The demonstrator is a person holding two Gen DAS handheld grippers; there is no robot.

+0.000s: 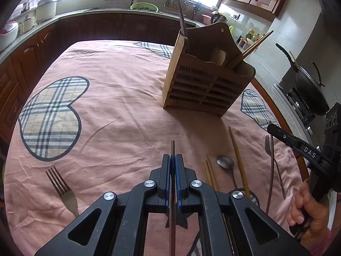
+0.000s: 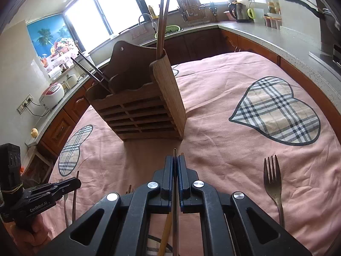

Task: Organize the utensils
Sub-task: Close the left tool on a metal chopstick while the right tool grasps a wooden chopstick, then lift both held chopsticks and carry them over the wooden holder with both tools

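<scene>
A slatted wooden utensil holder stands on the pink cloth; it also shows in the right wrist view. Chopsticks and a dark handle stick out of it. My left gripper is shut on a thin dark utensil handle, held above the cloth short of the holder. My right gripper is shut on a thin dark stick. In the left wrist view the right gripper hovers over a fork. A spoon, chopsticks and a fork lie on the cloth.
The table has a pink cloth with plaid hearts. Kitchen counters ring it, with a sink, rice cooker and a wok on the stove. A fork lies right of my right gripper.
</scene>
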